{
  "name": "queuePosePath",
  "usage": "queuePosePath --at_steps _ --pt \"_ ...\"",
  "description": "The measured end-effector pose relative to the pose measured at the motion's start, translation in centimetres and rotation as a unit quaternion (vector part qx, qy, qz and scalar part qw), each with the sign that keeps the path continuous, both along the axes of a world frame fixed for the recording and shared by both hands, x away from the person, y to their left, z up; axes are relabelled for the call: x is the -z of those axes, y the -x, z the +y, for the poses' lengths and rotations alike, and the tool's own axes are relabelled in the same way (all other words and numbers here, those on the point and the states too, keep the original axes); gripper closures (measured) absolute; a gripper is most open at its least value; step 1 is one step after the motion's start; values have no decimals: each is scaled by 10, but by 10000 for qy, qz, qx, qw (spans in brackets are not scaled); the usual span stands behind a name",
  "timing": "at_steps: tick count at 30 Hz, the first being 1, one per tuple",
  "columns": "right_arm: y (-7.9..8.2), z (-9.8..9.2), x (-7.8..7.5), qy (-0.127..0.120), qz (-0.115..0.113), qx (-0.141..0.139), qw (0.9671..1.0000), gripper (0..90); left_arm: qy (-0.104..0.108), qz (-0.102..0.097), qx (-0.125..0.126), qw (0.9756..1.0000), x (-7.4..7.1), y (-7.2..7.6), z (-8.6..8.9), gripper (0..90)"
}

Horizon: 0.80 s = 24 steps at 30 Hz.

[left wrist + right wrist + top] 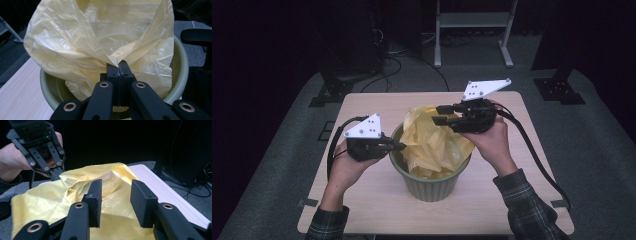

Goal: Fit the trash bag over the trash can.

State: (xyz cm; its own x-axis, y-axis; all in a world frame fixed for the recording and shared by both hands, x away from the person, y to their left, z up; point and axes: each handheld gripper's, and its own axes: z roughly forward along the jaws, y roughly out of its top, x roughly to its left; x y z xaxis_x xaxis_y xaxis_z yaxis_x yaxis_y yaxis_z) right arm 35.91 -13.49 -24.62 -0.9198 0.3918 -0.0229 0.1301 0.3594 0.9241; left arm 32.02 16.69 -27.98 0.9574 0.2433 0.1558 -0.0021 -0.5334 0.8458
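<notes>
Lining step: left hand-held gripper (118,65) clamped on yellow bag (432,142) edge at bin (430,186) rim, near side. Right hand-held gripper (115,203) jaws apart, nothing gripped, just above bag. Next: grab opposite edge, pull over rim.

This looks like a lab or recording room, dimly lit: a small pale wooden table (377,200) stands on grey carpet (272,165), black stand feet (329,92) and loose cables (412,62) lie beyond it at upper left, and a white metal frame (472,30) rises at top centre.
</notes>
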Motion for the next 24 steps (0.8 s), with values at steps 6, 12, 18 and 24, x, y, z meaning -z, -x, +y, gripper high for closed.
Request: queuePosePath --at_steps 6,12,18,24 --pt "0 8 -3 61 -201 -7 9998 618 -44 3 44 10000 0 -1 -3 899" --pt "-6 8 -11 98 -357 -42 9993 621 11 37 118 9999 0 -2 -6 898" --pt "-14 14 -3 327 -387 -114 9987 642 54 73 224 9997 -3 -3 -6 898" --pt "-24 22 1 369 -459 30 9983 625 1 160 303 9994 0 -5 -10 898"
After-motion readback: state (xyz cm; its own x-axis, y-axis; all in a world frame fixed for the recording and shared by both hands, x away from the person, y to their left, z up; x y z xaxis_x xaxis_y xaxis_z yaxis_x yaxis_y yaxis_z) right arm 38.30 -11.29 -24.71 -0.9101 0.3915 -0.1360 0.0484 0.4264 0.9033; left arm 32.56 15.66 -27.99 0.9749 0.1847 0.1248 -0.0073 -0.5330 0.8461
